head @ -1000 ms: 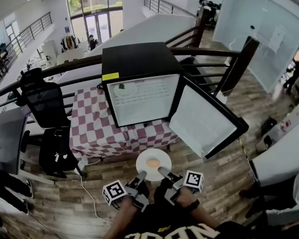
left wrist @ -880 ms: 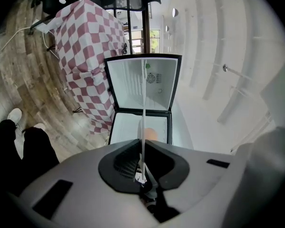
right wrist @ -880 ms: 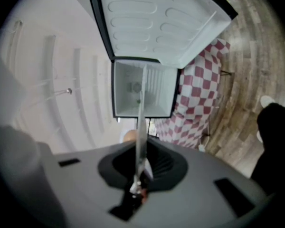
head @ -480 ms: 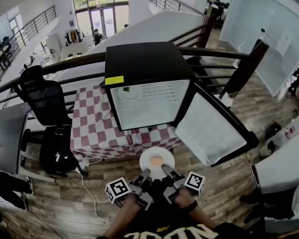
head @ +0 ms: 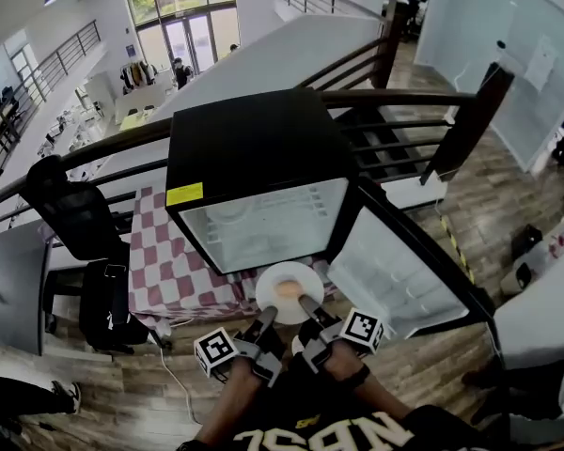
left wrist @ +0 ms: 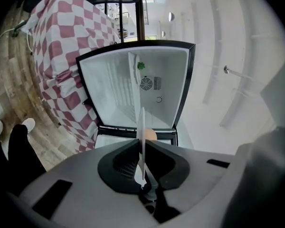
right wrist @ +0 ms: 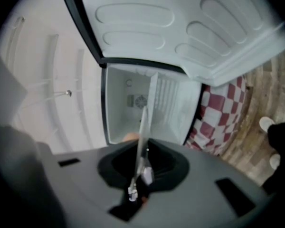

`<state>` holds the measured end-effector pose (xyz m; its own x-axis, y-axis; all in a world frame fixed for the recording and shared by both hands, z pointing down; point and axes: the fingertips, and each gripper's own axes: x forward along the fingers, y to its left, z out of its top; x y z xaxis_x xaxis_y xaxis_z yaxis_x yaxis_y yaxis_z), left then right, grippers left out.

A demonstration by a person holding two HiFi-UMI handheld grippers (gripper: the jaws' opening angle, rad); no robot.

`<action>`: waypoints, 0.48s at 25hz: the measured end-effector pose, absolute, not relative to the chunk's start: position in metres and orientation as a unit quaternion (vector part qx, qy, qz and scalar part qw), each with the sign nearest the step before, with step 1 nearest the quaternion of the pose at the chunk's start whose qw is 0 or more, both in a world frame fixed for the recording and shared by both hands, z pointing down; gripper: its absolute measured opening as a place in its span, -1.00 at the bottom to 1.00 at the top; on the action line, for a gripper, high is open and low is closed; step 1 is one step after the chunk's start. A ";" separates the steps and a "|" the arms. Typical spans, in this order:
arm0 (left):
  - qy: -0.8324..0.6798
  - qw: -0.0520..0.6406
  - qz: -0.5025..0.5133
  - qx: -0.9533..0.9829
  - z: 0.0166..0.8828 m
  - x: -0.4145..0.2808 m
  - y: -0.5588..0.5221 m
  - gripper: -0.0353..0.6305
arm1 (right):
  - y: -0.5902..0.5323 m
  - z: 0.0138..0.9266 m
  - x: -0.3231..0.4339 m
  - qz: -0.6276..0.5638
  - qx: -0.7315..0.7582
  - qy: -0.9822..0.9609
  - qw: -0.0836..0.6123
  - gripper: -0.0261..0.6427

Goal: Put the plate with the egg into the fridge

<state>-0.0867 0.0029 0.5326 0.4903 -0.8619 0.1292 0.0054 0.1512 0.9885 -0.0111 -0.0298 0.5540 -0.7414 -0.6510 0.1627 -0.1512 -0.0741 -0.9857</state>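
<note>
Now both sets of jaws clench the near rim of the plate — left gripper and right gripper side by side — at the front edge of the open fridge. Stiff, likely breakable; the egg could roll, so level rim grips suit.

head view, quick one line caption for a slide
The left gripper and right gripper pinch the near rim of a white plate with an egg before the open black fridge.
</note>
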 end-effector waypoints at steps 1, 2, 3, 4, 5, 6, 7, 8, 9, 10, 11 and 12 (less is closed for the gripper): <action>-0.381 0.653 -0.329 0.566 0.532 -0.084 -0.008 -0.79 | -0.039 0.552 -0.009 -0.663 -0.310 0.656 0.183 -0.81; -0.381 0.650 -0.327 0.571 0.531 -0.081 -0.018 -0.79 | -0.049 0.551 -0.007 -0.658 -0.314 0.661 0.179 -0.81; -0.382 0.647 -0.324 0.575 0.531 -0.079 -0.028 -0.79 | -0.059 0.549 -0.005 -0.646 -0.318 0.671 0.176 -0.81; -0.383 0.645 -0.322 0.578 0.531 -0.076 -0.036 -0.79 | -0.069 0.547 -0.003 -0.629 -0.324 0.685 0.173 -0.81; -0.385 0.644 -0.320 0.578 0.532 -0.074 -0.044 -0.79 | -0.077 0.546 -0.002 -0.610 -0.334 0.700 0.166 -0.80; -0.387 0.645 -0.320 0.576 0.533 -0.073 -0.052 -0.79 | -0.085 0.545 0.001 -0.593 -0.344 0.710 0.158 -0.78; -0.389 0.646 -0.321 0.573 0.534 -0.071 -0.059 -0.79 | -0.092 0.545 0.002 -0.584 -0.351 0.716 0.152 -0.78; -0.390 0.646 -0.323 0.571 0.534 -0.070 -0.066 -0.79 | -0.099 0.545 0.003 -0.580 -0.353 0.719 0.149 -0.78; -0.392 0.644 -0.325 0.572 0.534 -0.069 -0.072 -0.79 | -0.106 0.545 0.004 -0.580 -0.351 0.720 0.149 -0.78; -0.393 0.641 -0.324 0.574 0.534 -0.068 -0.078 -0.79 | -0.111 0.545 0.005 -0.581 -0.348 0.720 0.149 -0.78; -0.396 0.638 -0.323 0.577 0.534 -0.067 -0.083 -0.79 | -0.115 0.545 0.006 -0.580 -0.346 0.723 0.148 -0.78; -0.398 0.636 -0.323 0.577 0.534 -0.065 -0.087 -0.79 | -0.119 0.546 0.008 -0.575 -0.347 0.726 0.146 -0.77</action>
